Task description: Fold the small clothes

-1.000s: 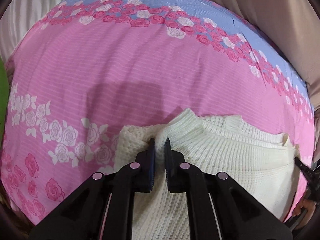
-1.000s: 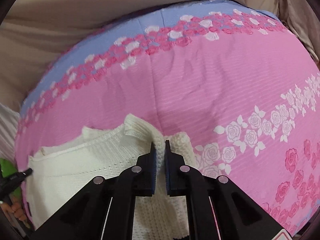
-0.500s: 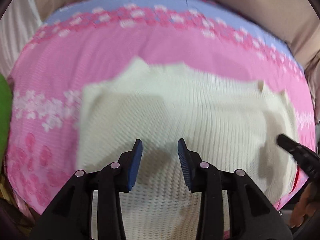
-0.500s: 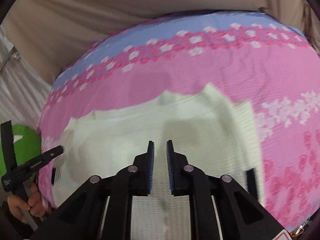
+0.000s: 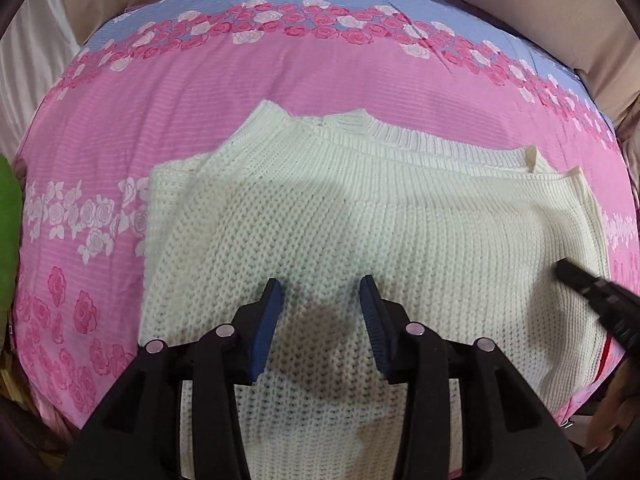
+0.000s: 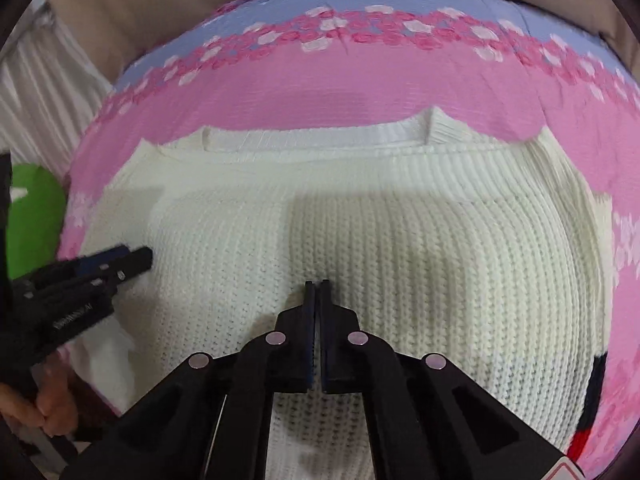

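Note:
A cream knitted sweater lies folded flat on a pink floral bedsheet; it also shows in the right wrist view. My left gripper is open and empty, just above the near part of the sweater. My right gripper is shut with nothing between its pads, over the sweater's near middle. Each gripper appears at the edge of the other's view: the right one at the right, the left one at the left.
The sheet has a blue band with roses along its far edge. Beige fabric lies behind it. A green object sits at the left edge. A hand holds the left gripper.
Both grippers let go of the sweater's far edge and drew back toward the near side. The left gripper opened wide. The sweater now lies folded flat.

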A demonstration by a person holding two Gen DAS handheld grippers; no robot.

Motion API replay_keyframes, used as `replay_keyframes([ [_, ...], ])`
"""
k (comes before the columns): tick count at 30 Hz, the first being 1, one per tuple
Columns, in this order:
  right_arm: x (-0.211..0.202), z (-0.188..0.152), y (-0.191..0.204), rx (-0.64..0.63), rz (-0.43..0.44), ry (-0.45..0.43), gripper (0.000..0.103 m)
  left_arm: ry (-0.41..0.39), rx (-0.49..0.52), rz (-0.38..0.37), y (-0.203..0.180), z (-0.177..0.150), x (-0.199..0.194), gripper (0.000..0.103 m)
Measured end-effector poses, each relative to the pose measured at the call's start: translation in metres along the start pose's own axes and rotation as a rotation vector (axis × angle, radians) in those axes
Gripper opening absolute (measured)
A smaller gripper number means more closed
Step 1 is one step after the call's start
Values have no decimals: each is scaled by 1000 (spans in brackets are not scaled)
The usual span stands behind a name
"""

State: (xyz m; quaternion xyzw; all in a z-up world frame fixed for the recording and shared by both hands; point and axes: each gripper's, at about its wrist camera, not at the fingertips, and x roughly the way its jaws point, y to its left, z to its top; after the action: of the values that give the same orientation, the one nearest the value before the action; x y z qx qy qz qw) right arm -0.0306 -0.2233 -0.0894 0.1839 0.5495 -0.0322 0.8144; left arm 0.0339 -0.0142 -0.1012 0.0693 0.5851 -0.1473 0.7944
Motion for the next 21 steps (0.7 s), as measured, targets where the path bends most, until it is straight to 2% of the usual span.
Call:
replay_keyframes([
  [3,-28,-2,-34,82,-52,-64,1,-2,0,5,1,1,-1,41],
  [7,-32,-12,-109,197,-202,-60,0,-1,4,8,0,0,-1,43],
  [8,-32,-18,-131,244,-194,-60,0,-1,1,4,1,0,-1,43],
  [9,-35,-22,-147,309,-135,-74,0,2,-4,-3,1,0,-2,43],
  [10,-39,-24,-155,354,-107,-78,0,3,-12,-8,2,0,-4,43],
  [11,-44,-24,-154,373,-116,-83,0,-1,-29,-24,3,1,-9,43],
  [13,-52,-19,-133,329,-127,-97,0,-27,-48,-60,1,5,-21,43],
  [16,-49,-2,-69,201,15,-83,1,-42,-20,-91,-14,18,-26,44],
  [19,-26,11,7,3,129,-36,1,-23,12,-49,-27,27,-9,46],
  [20,-15,15,26,-47,153,-16,1,-5,5,-8,-23,29,1,46],
  [21,-3,16,46,-91,160,6,1,-1,-13,0,-17,30,6,47],
])
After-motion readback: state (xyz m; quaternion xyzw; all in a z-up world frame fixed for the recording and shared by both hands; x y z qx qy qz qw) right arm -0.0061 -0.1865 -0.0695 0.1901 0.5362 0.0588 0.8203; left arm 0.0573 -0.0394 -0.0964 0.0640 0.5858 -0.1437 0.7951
